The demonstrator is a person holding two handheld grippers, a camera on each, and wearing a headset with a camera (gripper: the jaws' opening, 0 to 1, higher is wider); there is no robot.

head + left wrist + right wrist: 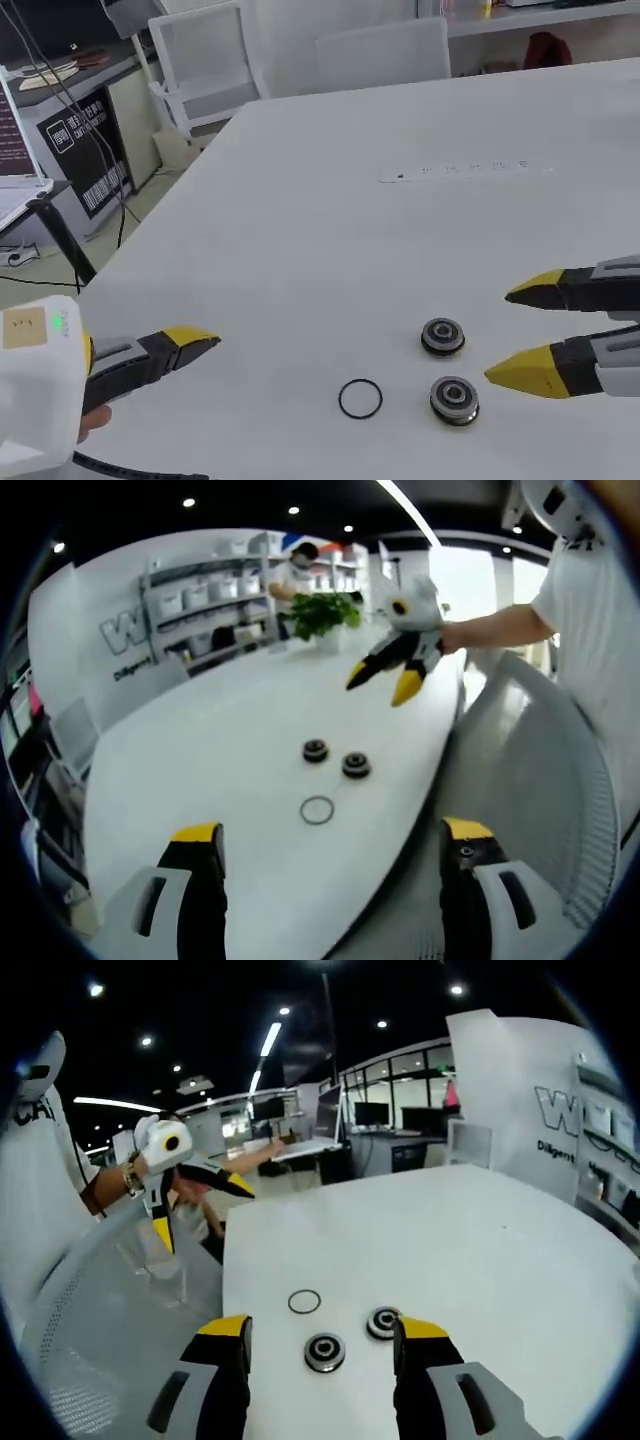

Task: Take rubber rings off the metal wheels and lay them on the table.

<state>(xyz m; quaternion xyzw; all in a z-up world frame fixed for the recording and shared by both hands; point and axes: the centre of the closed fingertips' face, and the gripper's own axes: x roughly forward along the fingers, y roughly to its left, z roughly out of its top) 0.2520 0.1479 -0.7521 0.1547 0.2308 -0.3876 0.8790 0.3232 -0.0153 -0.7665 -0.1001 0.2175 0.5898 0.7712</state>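
Two small dark-rimmed metal wheels [443, 337] [455, 398] lie flat on the white table [330, 230]. A loose black rubber ring [360, 398] lies just left of the nearer wheel. My right gripper [500, 335] hovers open at the right, its yellow tips pointing at the wheels. In the right gripper view the nearer wheel [325, 1351] sits ahead between the jaws, the other wheel [383, 1322] by the right jaw, the ring [304, 1302] beyond. My left gripper [330, 832] is open and holds nothing, well short of the ring [317, 810]; one of its fingers [185, 340] shows at lower left.
A white power strip [455, 170] lies farther back on the table. White chairs [200, 60] stand beyond the far edge, and a dark desk stands at the left. A mesh chair [530, 770] is beside the table. A potted plant [320, 612] sits at the table's far end.
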